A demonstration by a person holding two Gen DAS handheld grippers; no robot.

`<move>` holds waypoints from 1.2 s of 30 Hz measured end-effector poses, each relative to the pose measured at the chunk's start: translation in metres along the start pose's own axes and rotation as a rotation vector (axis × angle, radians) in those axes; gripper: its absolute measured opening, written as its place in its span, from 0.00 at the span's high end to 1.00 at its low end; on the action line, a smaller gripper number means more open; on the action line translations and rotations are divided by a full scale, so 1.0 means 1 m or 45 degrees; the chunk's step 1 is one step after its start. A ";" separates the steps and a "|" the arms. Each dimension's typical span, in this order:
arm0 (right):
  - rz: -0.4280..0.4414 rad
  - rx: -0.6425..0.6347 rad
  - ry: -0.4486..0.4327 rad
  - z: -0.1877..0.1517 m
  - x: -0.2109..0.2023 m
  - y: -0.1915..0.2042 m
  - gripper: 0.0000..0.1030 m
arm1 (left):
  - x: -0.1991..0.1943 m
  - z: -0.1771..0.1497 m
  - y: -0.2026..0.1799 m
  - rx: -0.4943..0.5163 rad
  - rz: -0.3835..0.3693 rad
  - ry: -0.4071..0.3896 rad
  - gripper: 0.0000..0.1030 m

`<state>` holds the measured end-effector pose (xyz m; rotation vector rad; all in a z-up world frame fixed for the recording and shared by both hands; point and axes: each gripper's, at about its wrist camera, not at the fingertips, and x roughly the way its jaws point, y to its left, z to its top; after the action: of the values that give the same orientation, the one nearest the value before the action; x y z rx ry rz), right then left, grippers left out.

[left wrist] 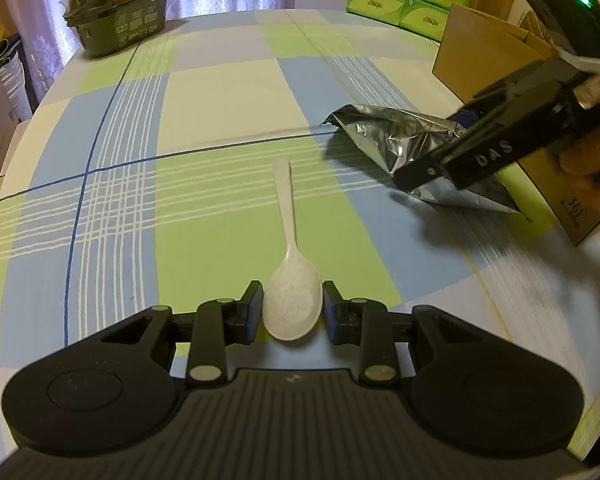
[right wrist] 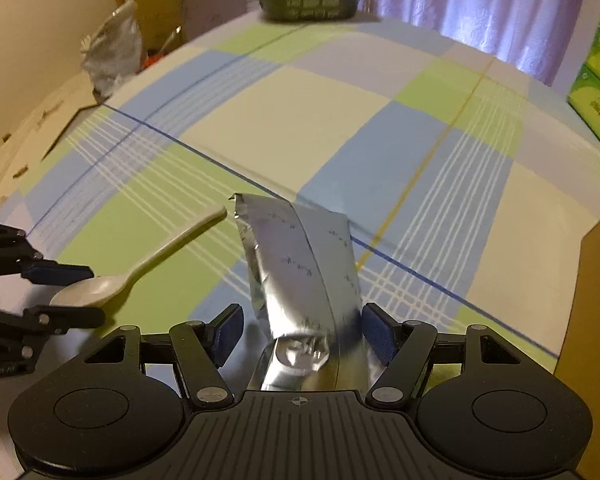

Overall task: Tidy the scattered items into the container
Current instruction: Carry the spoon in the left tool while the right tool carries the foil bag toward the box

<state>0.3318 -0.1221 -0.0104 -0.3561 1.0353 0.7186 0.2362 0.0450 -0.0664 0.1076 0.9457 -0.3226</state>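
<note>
spoon (left wrist: 291, 280) lies on the tablecloth (left wrist: 228, 100), pouch (left wrist: 384, 140) to its right.

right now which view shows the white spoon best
The left wrist view: the whole spoon lies lengthwise, bowl between the open left gripper fingers. The right wrist view shows it obliquely at the left edge, bowl partly hidden by those fingers.

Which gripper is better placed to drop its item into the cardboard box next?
Probably right: its gripper straddles the foil pouch right beside the box. The left gripper flanks the spoon, farther off.
</note>
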 end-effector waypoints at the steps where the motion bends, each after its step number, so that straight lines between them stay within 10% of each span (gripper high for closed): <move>1: -0.009 0.000 0.026 0.003 0.004 0.000 0.31 | 0.001 0.001 -0.001 0.009 -0.001 0.006 0.75; 16: -0.050 -0.015 0.077 0.000 0.013 0.004 0.46 | 0.008 0.010 0.003 -0.040 -0.007 0.053 0.73; 23: -0.051 -0.011 0.070 -0.001 0.012 0.005 0.48 | 0.010 0.013 0.005 -0.090 -0.018 0.067 0.52; 29: -0.051 -0.007 0.066 -0.002 0.012 0.005 0.48 | 0.012 0.014 -0.001 -0.020 0.046 0.077 0.75; 36: -0.038 0.021 0.039 -0.006 0.004 0.007 0.52 | 0.002 0.004 0.000 -0.043 0.044 0.062 0.75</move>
<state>0.3241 -0.1190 -0.0168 -0.3684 1.0622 0.6791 0.2407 0.0433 -0.0657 0.1007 0.9959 -0.2732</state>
